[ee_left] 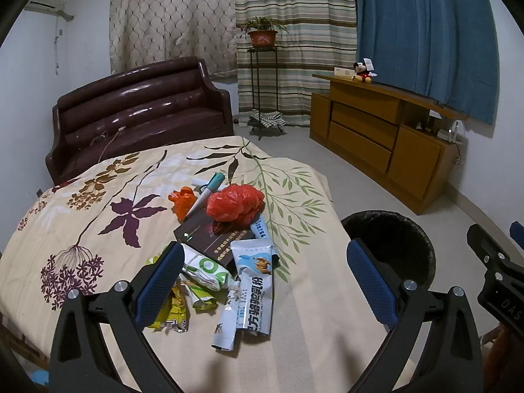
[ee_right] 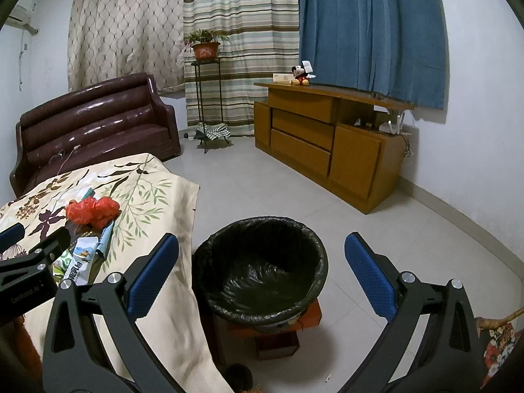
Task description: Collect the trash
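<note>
A pile of trash lies on the floral tablecloth (ee_left: 98, 203): a crumpled red plastic bag (ee_left: 234, 201), an orange scrap (ee_left: 180, 201), a dark brown box (ee_left: 213, 239), a white-and-blue milk powder pouch (ee_left: 250, 291), green-and-white wrappers (ee_left: 206, 271) and a teal-capped tube (ee_left: 206, 193). My left gripper (ee_left: 262, 281) is open above the pouch and wrappers, holding nothing. A bin with a black liner (ee_right: 262, 268) stands beside the table; it also shows in the left wrist view (ee_left: 393, 249). My right gripper (ee_right: 262, 275) is open and empty above the bin.
A dark red leather sofa (ee_left: 137, 111) stands behind the table. A wooden cabinet (ee_right: 330, 144) with a Mickey toy (ee_right: 299, 75) lines the right wall. A plant stand (ee_right: 206, 98) stands by the curtains. Tiled floor (ee_right: 376, 235) surrounds the bin.
</note>
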{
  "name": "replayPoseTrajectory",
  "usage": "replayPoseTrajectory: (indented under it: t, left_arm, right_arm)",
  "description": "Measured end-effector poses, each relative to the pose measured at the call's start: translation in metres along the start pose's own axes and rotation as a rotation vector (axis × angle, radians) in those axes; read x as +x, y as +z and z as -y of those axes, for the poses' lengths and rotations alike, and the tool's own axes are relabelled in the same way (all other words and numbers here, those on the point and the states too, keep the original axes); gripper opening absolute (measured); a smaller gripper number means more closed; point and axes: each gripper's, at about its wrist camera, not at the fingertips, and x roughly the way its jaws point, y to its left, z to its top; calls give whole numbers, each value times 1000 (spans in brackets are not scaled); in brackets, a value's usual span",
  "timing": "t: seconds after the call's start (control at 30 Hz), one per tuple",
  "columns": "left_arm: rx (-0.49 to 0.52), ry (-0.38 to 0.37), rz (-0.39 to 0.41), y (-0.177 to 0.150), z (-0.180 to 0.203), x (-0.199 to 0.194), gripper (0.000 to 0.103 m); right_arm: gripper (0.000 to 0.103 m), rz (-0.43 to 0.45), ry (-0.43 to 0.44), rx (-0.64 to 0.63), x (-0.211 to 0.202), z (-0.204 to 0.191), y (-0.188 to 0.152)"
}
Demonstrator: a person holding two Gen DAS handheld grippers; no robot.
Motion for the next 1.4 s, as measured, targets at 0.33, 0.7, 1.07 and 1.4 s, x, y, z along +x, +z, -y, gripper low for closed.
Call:
replayPoseTrajectory:
  t: [0.33, 0.7, 1.07, 1.4]
  left_arm:
    - [5, -3, -11, -6, 4, 1, 97]
    - [-6, 17, -38, -8, -26, 0, 97]
    - [-14, 98, -77, -22, -89, -3, 96]
    - [-10, 83, -133, -33, -104, 12, 91]
  right_arm:
    - [99, -6, -2, -5, 5, -2, -16]
    - [99, -55, 53, -28, 21, -34, -26]
    - [80, -113, 145, -78, 20, -72, -19]
    - [80, -159, 171, -106, 30, -86, -22]
